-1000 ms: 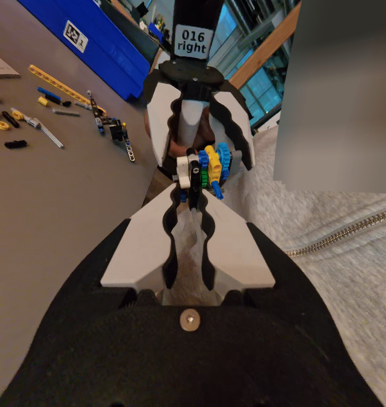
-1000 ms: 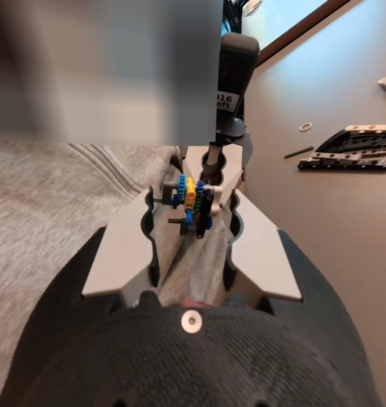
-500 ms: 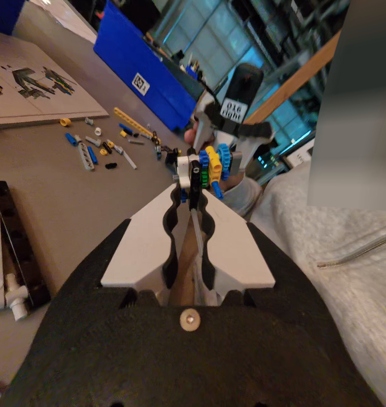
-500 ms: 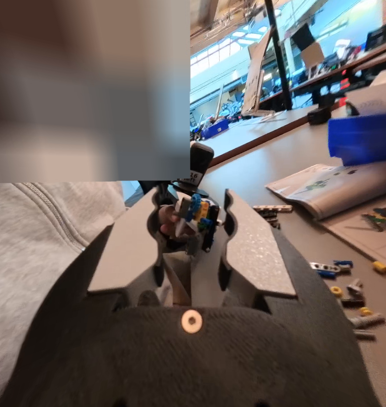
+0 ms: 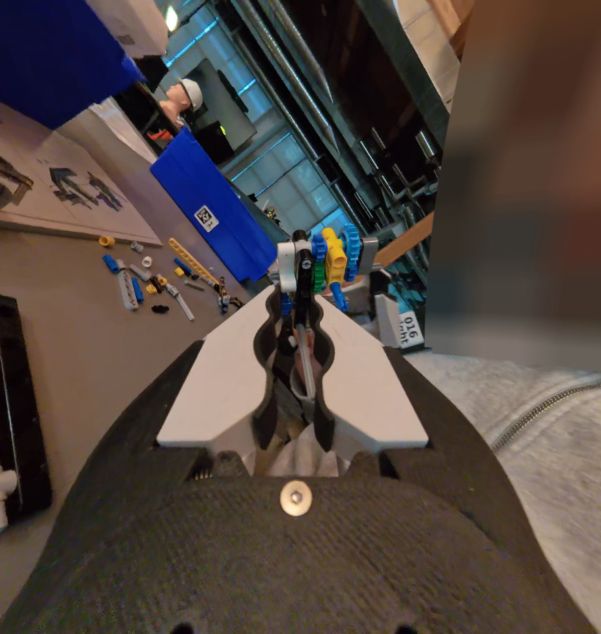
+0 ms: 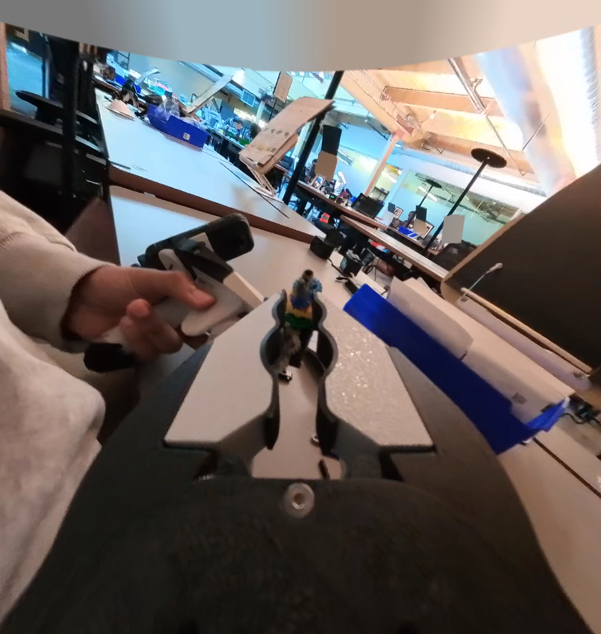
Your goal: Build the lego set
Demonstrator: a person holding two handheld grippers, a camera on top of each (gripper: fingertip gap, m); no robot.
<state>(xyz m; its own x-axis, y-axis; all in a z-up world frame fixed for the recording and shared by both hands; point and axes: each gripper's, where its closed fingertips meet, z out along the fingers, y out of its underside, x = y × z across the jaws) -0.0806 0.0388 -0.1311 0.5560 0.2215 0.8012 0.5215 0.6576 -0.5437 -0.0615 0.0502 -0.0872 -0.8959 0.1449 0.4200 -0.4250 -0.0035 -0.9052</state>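
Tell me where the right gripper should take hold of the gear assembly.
Probably the grey block at the gear assembly's end, beside the large blue gear, approached from that outer side. Its faces look flat, and the left gripper is shut on the black beam below; gear teeth offer poor purchase.

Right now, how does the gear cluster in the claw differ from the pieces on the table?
The gear cluster is joined up; the loose pieces lie separate. The gear cluster is pinched aloft by the left gripper; the loose pieces rest on the table. Both have blue, yellow and black parts.
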